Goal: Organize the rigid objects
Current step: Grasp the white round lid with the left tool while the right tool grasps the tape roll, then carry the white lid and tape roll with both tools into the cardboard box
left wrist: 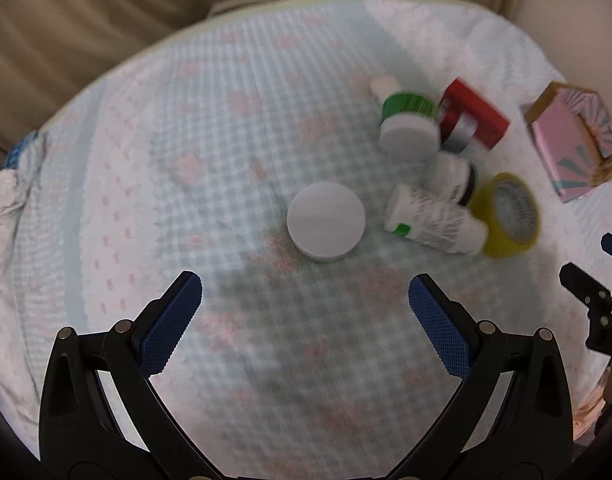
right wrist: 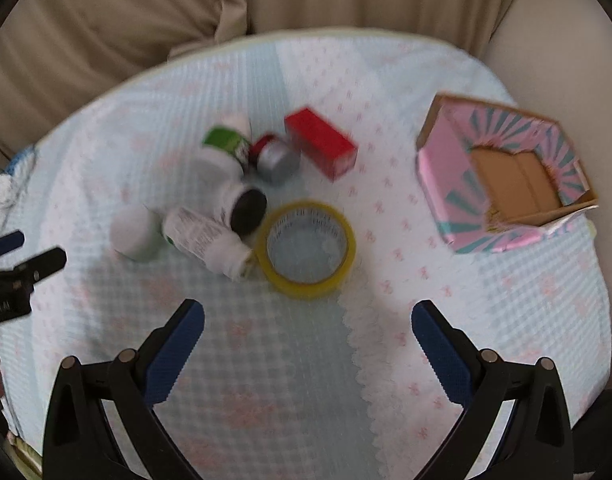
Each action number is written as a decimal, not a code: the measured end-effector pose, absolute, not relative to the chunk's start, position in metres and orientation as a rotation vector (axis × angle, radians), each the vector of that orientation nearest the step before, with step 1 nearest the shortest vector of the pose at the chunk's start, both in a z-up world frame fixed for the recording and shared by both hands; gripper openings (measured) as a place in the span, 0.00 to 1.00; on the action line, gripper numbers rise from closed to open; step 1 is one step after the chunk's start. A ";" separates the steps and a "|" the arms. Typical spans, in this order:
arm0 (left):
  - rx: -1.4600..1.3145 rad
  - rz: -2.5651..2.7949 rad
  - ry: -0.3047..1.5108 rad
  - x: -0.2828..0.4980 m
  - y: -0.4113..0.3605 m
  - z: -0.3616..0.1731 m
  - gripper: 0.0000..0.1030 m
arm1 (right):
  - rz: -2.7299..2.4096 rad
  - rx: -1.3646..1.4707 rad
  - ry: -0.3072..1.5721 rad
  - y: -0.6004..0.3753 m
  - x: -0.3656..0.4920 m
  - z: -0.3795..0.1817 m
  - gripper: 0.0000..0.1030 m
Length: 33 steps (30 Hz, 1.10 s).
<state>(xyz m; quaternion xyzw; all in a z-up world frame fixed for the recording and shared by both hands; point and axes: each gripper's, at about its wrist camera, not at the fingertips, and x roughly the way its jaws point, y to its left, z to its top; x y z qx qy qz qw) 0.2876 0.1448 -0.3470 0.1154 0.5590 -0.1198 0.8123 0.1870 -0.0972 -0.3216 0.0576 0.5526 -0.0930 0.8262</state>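
Left wrist view: the left tool (left wrist: 306, 300) hangs wide open and empty over the quilted cloth (left wrist: 186, 160), and a white-capped jar (left wrist: 326, 222) stands just beyond its fingers. To the right lies a huddle of bottles (left wrist: 434, 220), a yellow tape roll (left wrist: 510, 216) and a red box (left wrist: 476, 114).

Right wrist view: the right tool (right wrist: 308, 320) is open too, holding nothing, with the tape roll (right wrist: 306, 248) straight ahead. The pink box (right wrist: 502, 176) sits open, far right, well apart from the pile.

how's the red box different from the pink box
The small red rectangular carton is closed and lies on its side among the bottles; the larger pink and teal cardboard box is open-topped, empty and sits apart. Red is plain, pink has a sunburst pattern. Both rest on the cloth.
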 end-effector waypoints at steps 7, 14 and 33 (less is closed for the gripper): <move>0.254 -0.283 1.254 0.313 0.129 -0.416 0.99 | -0.193 0.063 1.262 -0.103 0.215 -0.391 1.00; 0.270 -0.301 1.242 0.332 0.117 -0.446 0.97 | -0.159 0.042 1.286 -0.116 0.240 -0.428 1.00; 0.286 -0.328 1.253 0.345 0.108 -0.453 0.66 | -0.041 0.009 1.282 -0.127 0.265 -0.440 0.92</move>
